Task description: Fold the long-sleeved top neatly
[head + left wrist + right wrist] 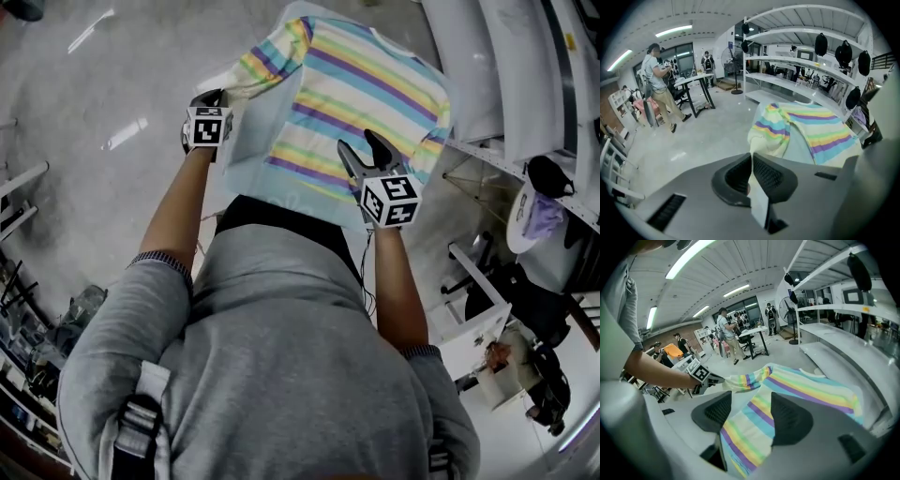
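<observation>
My left gripper (751, 164) is clenched on the pale end of the sleeve (267, 61), which reaches out to the left edge of the light blue table (246, 159). The top (366, 89), striped in purple, blue, yellow and green, lies spread on that table in front of me. My right gripper (358, 142) is released. Its jaws stand apart over the near hem, with the striped cloth showing between them but not pinched.

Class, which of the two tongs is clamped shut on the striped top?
The left tongs, pinching the sleeve; the right tongs stand open around the top.
</observation>
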The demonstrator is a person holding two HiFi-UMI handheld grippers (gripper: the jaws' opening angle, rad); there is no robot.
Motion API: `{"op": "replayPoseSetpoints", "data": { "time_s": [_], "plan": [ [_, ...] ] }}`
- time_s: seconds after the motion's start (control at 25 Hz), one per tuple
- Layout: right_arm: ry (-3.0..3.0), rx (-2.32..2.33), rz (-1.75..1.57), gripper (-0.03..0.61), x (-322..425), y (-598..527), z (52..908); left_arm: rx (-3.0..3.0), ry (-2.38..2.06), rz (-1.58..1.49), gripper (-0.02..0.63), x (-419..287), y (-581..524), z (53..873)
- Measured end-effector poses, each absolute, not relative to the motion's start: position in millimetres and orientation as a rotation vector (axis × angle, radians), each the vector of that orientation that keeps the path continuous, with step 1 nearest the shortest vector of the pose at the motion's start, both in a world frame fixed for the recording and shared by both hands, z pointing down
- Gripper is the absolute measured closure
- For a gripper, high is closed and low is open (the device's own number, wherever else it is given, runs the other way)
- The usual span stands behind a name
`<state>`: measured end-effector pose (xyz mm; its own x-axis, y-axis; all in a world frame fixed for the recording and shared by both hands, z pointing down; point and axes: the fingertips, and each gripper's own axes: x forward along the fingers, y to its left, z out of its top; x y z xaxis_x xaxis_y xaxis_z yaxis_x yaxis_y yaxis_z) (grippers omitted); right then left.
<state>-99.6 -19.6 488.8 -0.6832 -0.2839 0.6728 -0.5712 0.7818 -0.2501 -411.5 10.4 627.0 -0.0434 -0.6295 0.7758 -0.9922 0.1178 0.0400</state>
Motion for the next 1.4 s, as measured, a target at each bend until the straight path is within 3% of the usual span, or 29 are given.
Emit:
{"op": "replayPoseSetpoints", "data": {
  "time_s": [0.6, 1.4],
  "plan": [
    [-2.358, 0.661, 0.570, 0.298, -107, -42, 475, 1.518, -1.989, 0.592, 0.588, -520, -49, 551],
    [-2.436, 0.685, 0.575, 0.296, -74, -77, 464, 1.625, -2.048, 0.507, 0.588, -462, -99, 463]
  ]
}}
